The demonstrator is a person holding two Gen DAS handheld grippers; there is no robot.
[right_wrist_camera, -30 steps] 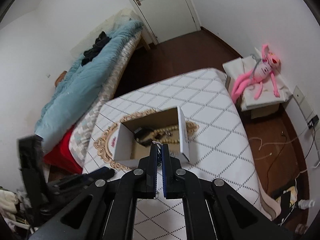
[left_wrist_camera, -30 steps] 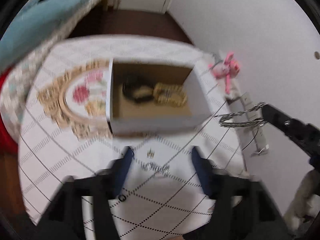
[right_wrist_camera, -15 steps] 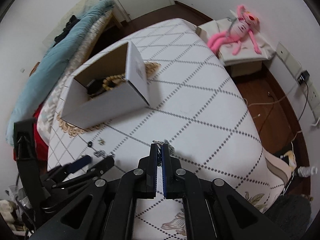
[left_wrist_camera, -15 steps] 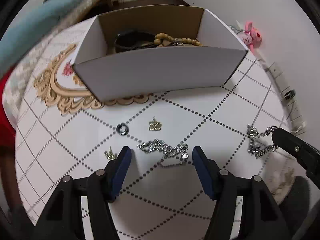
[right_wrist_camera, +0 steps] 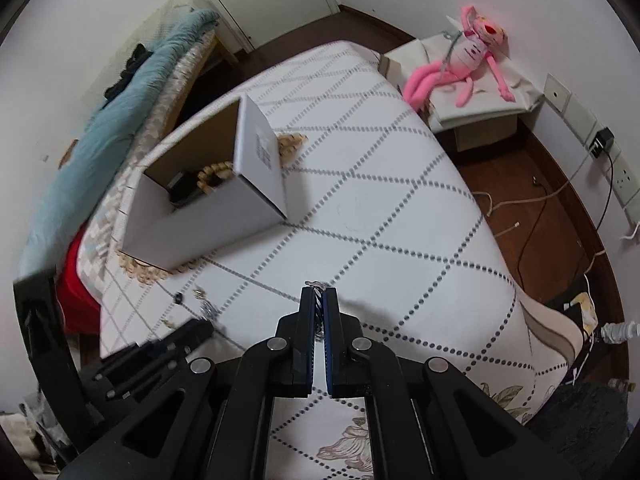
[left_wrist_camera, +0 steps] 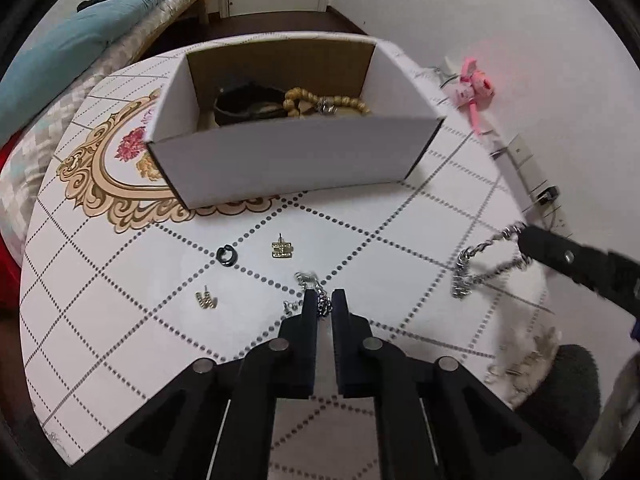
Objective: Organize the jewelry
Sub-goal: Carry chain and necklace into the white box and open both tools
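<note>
A white cardboard box (left_wrist_camera: 288,160) stands on the patterned tablecloth (left_wrist_camera: 120,320), with a black strap (left_wrist_camera: 244,104) and a wooden bead bracelet (left_wrist_camera: 328,102) inside. My left gripper (left_wrist_camera: 324,300) points down at the cloth. Its jaws are closing on a small silver chain (left_wrist_camera: 322,304) pinched between the pads. At the right, my right gripper (left_wrist_camera: 524,240) is shut on a longer silver chain (left_wrist_camera: 480,268) that hangs to the cloth. In the right wrist view, only a link of that chain (right_wrist_camera: 316,284) shows past the right gripper (right_wrist_camera: 319,292).
A gold earring (left_wrist_camera: 282,249), a black ring (left_wrist_camera: 227,255) and a small gold stud (left_wrist_camera: 206,300) lie loose in front of the box. A bed with a teal blanket (right_wrist_camera: 100,152) is at the left. A pink plush toy (right_wrist_camera: 460,64) sits on a low stand.
The left gripper has dropped to the cloth and its fingers have come together on the small chain. The right gripper has sunk from above the box down to the table with its chain.
</note>
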